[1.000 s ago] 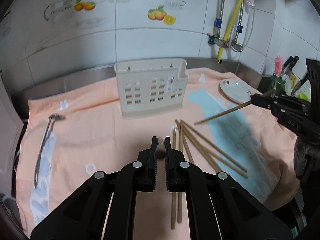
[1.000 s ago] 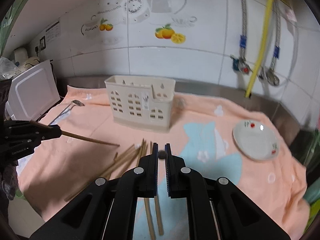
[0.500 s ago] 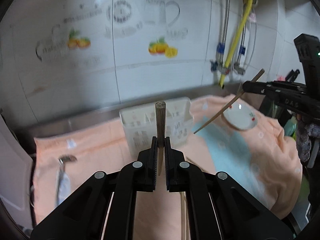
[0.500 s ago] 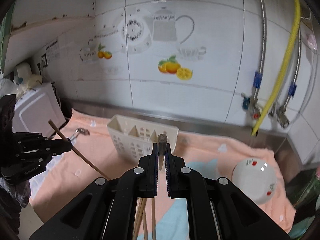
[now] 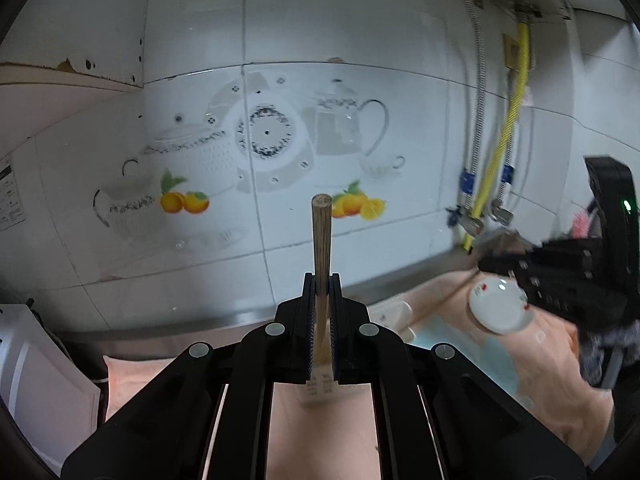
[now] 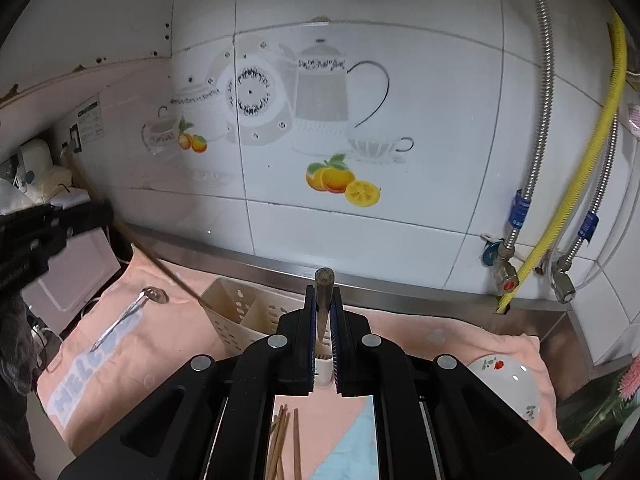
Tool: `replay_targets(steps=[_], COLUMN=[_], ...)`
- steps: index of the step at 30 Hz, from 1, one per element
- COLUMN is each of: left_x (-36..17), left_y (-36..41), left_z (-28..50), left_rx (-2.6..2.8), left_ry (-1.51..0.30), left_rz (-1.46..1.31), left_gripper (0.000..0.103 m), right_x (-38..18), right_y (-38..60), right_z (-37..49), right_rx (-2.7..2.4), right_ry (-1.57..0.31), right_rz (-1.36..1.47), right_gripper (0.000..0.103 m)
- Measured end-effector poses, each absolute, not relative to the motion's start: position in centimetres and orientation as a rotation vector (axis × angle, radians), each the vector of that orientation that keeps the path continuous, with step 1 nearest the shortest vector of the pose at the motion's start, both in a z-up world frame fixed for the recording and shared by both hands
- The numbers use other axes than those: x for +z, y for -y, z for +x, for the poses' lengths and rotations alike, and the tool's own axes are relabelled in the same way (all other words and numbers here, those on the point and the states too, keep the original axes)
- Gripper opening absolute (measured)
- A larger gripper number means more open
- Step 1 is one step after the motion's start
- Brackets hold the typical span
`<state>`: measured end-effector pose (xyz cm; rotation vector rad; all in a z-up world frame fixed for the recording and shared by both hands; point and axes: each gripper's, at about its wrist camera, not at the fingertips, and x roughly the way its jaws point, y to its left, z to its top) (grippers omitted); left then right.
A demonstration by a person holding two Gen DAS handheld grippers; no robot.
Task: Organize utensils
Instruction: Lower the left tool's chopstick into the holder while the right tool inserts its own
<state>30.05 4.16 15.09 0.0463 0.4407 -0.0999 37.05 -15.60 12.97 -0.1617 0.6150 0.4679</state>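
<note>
A: What does the right wrist view show that the left misses?

B: The caddy (image 6: 236, 312) with its dividers, a spoon (image 6: 128, 312) on the peach towel (image 6: 168, 360) and loose chopsticks (image 6: 280, 440) below; the left view mostly catches wall tile and the saucer (image 5: 500, 308).

A: And the held sticks?

B: Each hand-held gripper — left (image 5: 322, 320), right (image 6: 323, 328) — is clenched on one chopstick (image 5: 322, 240), long axis upright, blunt end up; the right's chopstick (image 6: 323, 284) likewise, above the counter.
</note>
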Motion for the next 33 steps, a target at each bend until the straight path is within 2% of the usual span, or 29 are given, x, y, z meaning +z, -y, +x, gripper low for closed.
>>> replay_targets(steps=[19, 33], left_x=[7.8, 5.5], left_y=[-6.5, -7.4], left_z=[36.3, 37.6], left_rx=[-0.076, -0.056], left_ry=[-0.603, -0.667], left_rz=[-0.063, -0.082], left_gripper=[0.005, 0.007], right_x=[7.5, 6.0], right_y=[14.2, 14.0], right_z=[40.2, 41.0], right_rx=[0.458, 0.445], right_ry=[-0.72, -0.748], right_rz=[-0.176, -0.165], right_gripper=[0.006, 0.007])
